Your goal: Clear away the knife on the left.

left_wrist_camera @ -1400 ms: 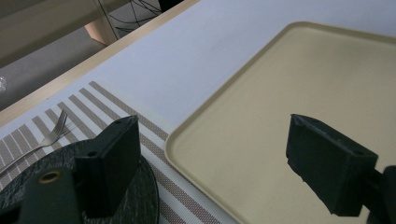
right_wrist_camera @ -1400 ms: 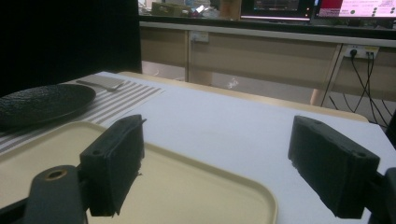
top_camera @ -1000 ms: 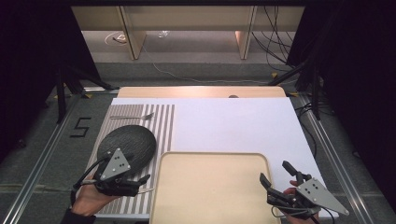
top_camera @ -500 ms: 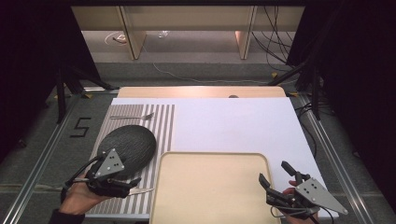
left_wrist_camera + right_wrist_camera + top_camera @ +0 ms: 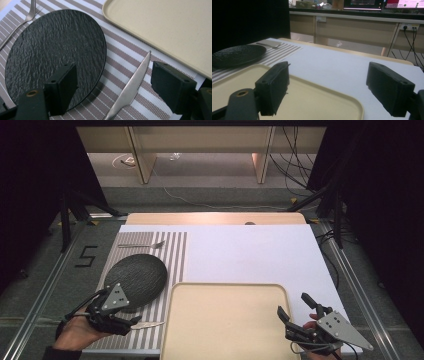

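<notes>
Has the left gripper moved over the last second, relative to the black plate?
Yes. The left gripper has pulled back toward the person and slightly left, off the black plate; its open jaws now straddle the knife.

Bright on the white table, dark all around. Soft shadows. Blurry up close on black jaws. Dim, grainy in the right gripper view.

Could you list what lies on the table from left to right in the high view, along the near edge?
left gripper → knife → tray → right gripper
</notes>
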A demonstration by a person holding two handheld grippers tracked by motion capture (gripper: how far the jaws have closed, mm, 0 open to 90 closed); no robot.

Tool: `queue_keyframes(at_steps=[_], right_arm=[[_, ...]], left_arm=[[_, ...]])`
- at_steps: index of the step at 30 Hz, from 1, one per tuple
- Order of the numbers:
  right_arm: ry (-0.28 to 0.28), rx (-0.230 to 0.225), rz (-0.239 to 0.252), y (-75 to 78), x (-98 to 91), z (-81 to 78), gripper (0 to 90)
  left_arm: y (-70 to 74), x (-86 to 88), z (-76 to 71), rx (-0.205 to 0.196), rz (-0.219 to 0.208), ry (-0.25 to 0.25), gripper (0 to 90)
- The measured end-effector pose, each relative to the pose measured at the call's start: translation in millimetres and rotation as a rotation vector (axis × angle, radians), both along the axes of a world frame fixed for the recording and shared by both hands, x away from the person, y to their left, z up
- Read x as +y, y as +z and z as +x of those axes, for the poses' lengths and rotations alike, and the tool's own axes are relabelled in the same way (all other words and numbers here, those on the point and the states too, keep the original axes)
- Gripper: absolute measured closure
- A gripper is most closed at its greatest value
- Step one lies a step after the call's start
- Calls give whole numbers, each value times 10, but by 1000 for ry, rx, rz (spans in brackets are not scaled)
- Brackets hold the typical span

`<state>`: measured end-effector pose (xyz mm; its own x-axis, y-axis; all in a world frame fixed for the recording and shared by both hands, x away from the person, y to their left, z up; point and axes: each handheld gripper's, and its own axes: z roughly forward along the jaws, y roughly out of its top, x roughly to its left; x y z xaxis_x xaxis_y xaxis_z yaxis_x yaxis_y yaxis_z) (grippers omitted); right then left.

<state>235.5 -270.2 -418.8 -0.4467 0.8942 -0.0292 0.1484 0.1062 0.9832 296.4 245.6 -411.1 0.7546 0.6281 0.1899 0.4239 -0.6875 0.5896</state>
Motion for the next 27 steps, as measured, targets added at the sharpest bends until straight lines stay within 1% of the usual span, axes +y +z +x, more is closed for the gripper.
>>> queue_keyframes(at_steps=[3,4,5,6,11,13,14,15,18,19,20,22,24,27], right_arm=[[1,0,2,-2,4,2,197],[1,1,0,-2,4,2,197],[2,2,1,-2,5,1,197],[2,2,0,-2,5,1,197],[3,0,-2,-2,6,0,197],[2,1,-1,-1,2,1,198],[1,-1,0,-2,2,2,198],[1,-1,0,-2,2,2,198],[1,0,-1,1,-2,-1,198],[1,0,-1,1,-2,-1,198],[1,0,-1,1,-2,-1,198],[2,2,-4,-1,0,0,199],[2,3,-2,-1,-1,2,198],[4,6,-4,-1,4,2,199]], left_arm=[[-3,31,1,12,18,-3,223],[1,56,6,22,23,-2,223],[1,56,6,22,23,-2,224],[2,80,7,29,33,2,224],[-13,105,13,34,53,13,227],[-41,112,12,41,70,13,227],[-57,124,15,51,83,11,227],[-57,124,15,51,83,11,228],[-83,169,1,70,95,9,237],[-99,186,-4,82,97,9,243],[-99,186,-4,82,97,9,246],[-140,204,-20,94,114,12,244],[-199,232,-24,120,145,9,244],[-238,256,-11,130,157,16,246]])
